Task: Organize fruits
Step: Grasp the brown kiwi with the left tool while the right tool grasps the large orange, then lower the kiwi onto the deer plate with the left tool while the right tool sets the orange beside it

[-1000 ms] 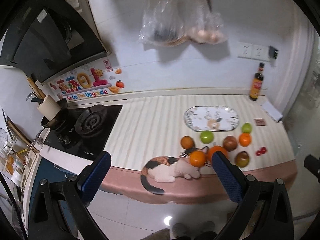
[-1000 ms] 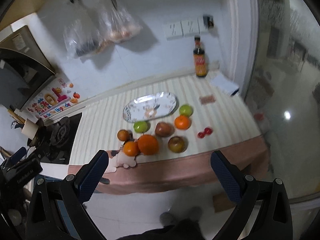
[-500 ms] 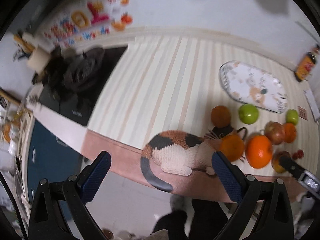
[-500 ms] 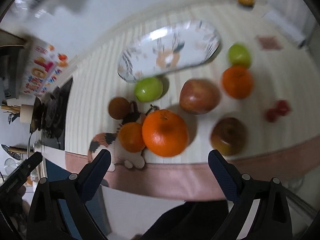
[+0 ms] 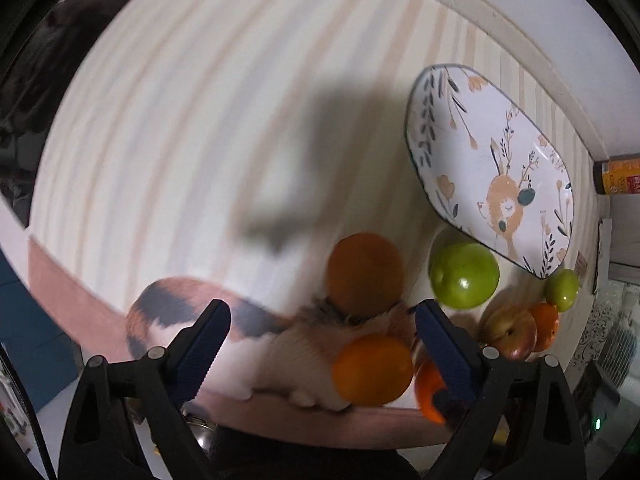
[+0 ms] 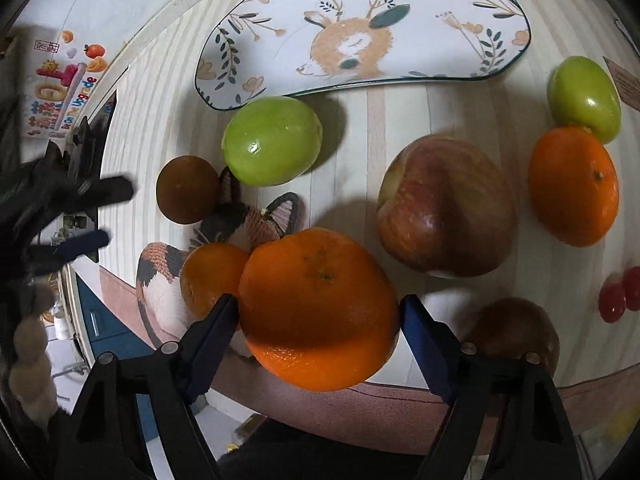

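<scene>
- The right gripper's (image 6: 318, 322) jaws stood spread around the large orange (image 6: 316, 308), one blue pad at each flank and seemingly just touching the skin; no firm squeeze showed yet.
- The left gripper's (image 5: 322, 348) jaws were spread wide and held nothing, hovering above the cat-shaped mat (image 5: 240, 332) near a smaller orange (image 5: 372, 368).
- The large orange sat at the counter's near edge, touching a smaller orange (image 6: 212, 276) on its left, with the red apple (image 6: 444, 208) just beside it on the right.
- To do this grasp well, I judged the pads should close evenly across the orange's widest part, gently, since the round skin could slip out.
- The lift should go straight up, so the neighbouring orange was not nudged off the edge.
- The deer-patterned plate (image 6: 500, 12) lay bare behind the green apple (image 6: 272, 140), a likely destination.
</scene>
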{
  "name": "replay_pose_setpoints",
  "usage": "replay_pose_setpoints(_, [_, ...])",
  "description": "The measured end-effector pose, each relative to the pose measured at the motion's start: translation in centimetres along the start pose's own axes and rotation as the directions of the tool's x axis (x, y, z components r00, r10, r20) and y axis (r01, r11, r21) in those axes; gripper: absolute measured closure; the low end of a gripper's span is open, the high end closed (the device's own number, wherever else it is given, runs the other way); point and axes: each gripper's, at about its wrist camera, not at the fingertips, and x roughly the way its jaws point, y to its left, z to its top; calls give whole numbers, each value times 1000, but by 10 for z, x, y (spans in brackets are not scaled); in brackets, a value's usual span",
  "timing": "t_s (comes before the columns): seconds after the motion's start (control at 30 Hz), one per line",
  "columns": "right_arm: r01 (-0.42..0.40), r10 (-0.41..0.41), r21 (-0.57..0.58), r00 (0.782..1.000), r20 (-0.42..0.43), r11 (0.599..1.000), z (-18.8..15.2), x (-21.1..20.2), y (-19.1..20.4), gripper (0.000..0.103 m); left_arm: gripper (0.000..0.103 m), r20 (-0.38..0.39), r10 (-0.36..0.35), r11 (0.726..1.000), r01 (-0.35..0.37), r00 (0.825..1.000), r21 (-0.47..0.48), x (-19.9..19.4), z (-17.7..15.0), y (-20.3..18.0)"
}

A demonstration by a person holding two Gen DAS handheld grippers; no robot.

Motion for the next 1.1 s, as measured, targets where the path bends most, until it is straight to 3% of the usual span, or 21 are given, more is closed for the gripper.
replay_pose_setpoints(0.1, [-5,5,-2,1000,-23,1000,2,6,2,18,9,-35,14,999,-12,999,50,18,11,-14])
replay_pose_setpoints(0.27, [-3,3,16,999,-39,1000,5,9,6,18,30,-66,41,993,-34,997,113,38,17,-25])
replay_pose_setpoints(0.3, [-2,3,15,999,-41,1000,5,10,8,18,32,-69,28,993,-19,997,120,40,17,-26])
replay_pose_setpoints(0.4, [9,-8,6,998,-60,1000,6,14,12,18,52,-71,-26,991,35,997,126,41,15,-26])
replay_pose_setpoints(0.57, [70,-74,-63,995,-63,996,1,25,29,18,52,-18,-13,985,16,1000,173,36,8,-31])
replay_pose_setpoints(0.9, [87,-88,-36,996,-21,996,-4,16,24,20,53,16,0,981,-3,1000,193,33,1,-27])
replay_pose_setpoints(1.1, [8,-9,13,999,36,1000,-4,-15,17,21,54,42,-40,981,31,998,189,3,-18,-15])
